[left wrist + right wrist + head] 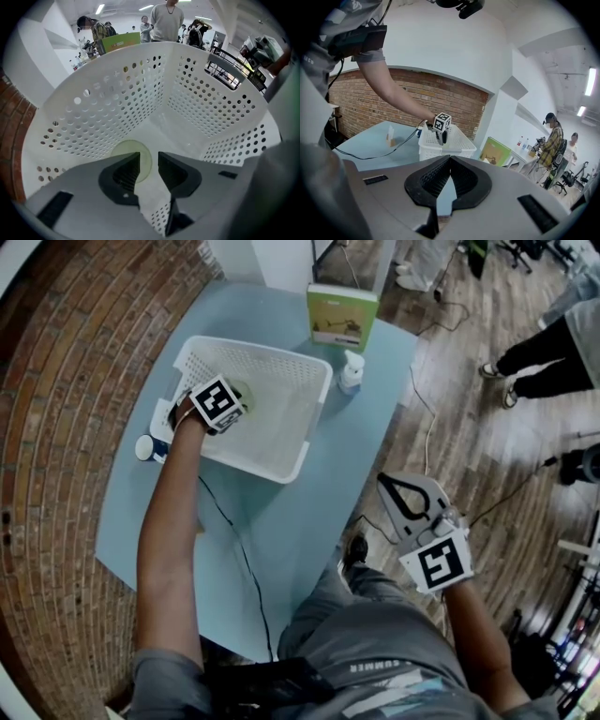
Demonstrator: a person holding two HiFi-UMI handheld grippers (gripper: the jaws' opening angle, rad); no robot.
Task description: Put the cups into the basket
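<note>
one pale green cup [131,146] sits on the floor of the white basket [117,103], a round rim seen from above, dull and plain. the basket's walls are peppered with small round holes, its rim rounded at the corners. the left gripper [149,164] hangs inside the basket, pointing down, jaws clearly apart with the cup below them and nothing pinched between the pads. the right gripper [450,161] is held off past the table's near edge, jaws closed together, nothing in them.

now the tricky bits: the left jaw covers part of the cup, so its side and depth can't be made out. in the head view the marker cube hides most of it, only a green sliver [244,390] peeking out. just outside the basket's left wall there's a small white and blue round thing [145,448], partly behind the forearm, and whether it's a cup i can't tell.

the table [281,549] is light blue, a black cable [239,549] trailing across it. a green box [342,317] and a small pump bottle [351,371] stand beyond the basket. brick wall [56,427] to the left, wooden floor [469,446] to the right, people standing further off.
</note>
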